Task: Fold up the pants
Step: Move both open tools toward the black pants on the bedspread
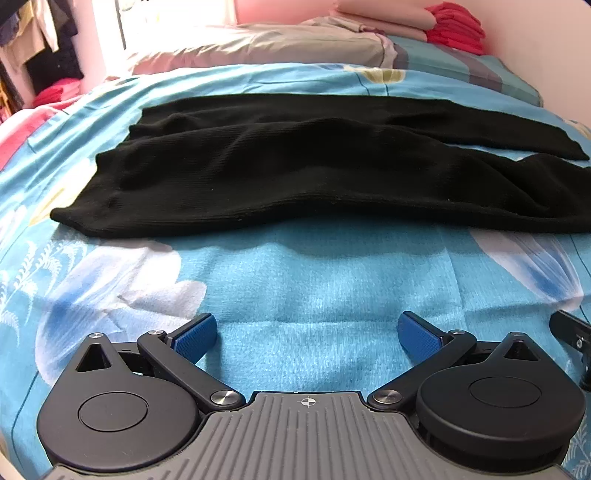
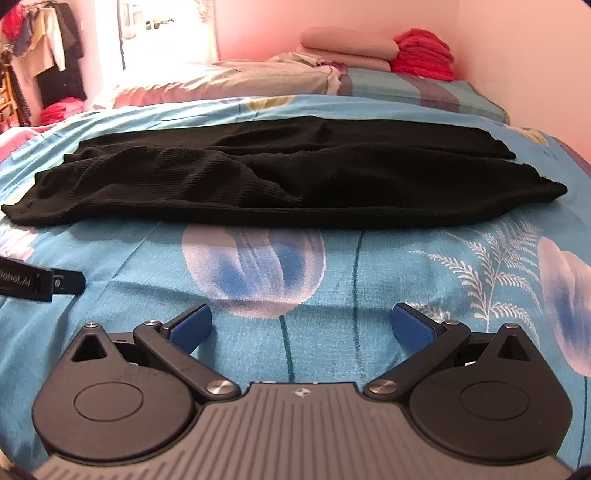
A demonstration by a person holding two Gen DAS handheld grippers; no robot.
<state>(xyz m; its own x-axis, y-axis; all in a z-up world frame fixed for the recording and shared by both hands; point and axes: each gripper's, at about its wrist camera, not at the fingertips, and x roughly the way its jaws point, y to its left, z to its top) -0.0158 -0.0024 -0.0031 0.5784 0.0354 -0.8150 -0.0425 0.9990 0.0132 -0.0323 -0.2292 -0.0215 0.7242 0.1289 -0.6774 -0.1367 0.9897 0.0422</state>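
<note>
Black pants (image 1: 295,166) lie flat across the blue flowered bedspread, one leg folded over the other, waist end to the left and leg ends to the right. They also show in the right wrist view (image 2: 277,181). My left gripper (image 1: 307,334) is open and empty, low over the bedspread, short of the pants' near edge. My right gripper (image 2: 301,326) is open and empty, also short of the near edge. A part of the right gripper (image 1: 570,336) shows at the left view's right edge, and a part of the left gripper (image 2: 40,282) at the right view's left edge.
The blue flowered bedspread (image 1: 314,288) covers the bed. A beige quilt (image 1: 266,44) and folded red clothes (image 1: 458,29) lie at the far end by the pink wall. Hanging clothes (image 2: 44,48) are at the far left.
</note>
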